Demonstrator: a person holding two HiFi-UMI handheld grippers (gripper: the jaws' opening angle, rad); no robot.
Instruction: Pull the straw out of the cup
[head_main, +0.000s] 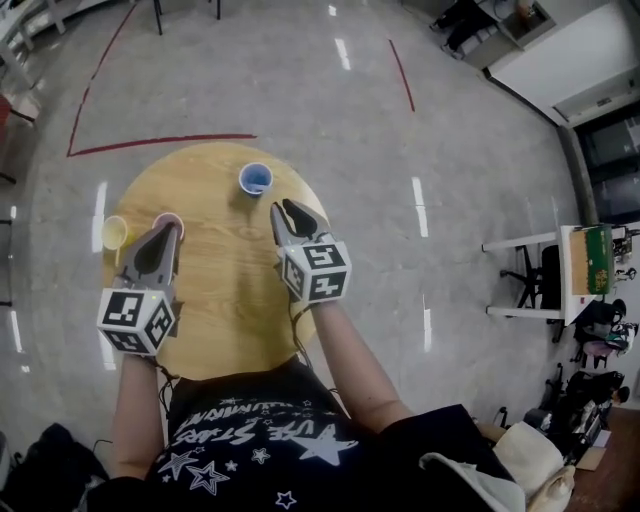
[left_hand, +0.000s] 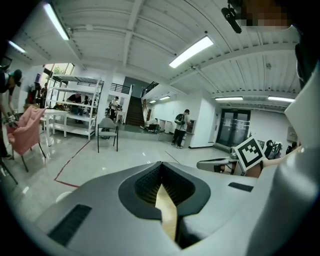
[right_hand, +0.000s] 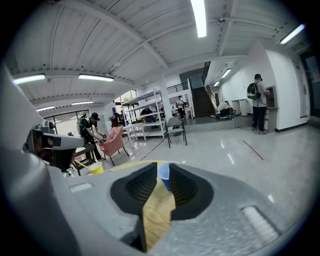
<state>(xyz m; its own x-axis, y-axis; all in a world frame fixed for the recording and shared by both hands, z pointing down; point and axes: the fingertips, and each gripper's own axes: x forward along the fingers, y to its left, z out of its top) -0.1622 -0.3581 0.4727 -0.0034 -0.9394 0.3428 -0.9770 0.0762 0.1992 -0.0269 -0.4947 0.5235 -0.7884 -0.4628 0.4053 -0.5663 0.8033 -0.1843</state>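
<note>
On the round wooden table (head_main: 225, 300) stand a blue cup (head_main: 255, 179), a yellow cup (head_main: 115, 232) and a pink cup (head_main: 170, 217). The pink cup is partly hidden behind my left gripper (head_main: 166, 231). In the right gripper view a thin yellow straw (right_hand: 80, 163) sticks out of the yellow cup (right_hand: 96, 168). My left gripper (left_hand: 160, 167) is shut with nothing in it, its tips by the pink cup. The right gripper (head_main: 286, 208) hovers just short of the blue cup. The blue cup (right_hand: 163, 172) shows through the narrow gap of my right gripper (right_hand: 163, 170), whose jaws stand slightly apart.
Red tape lines (head_main: 160, 142) run across the grey floor beyond the table. A white desk (head_main: 530, 270) and chairs stand to the right. Further off are a grey chair (left_hand: 107, 131), metal shelves (left_hand: 75, 107) and several people.
</note>
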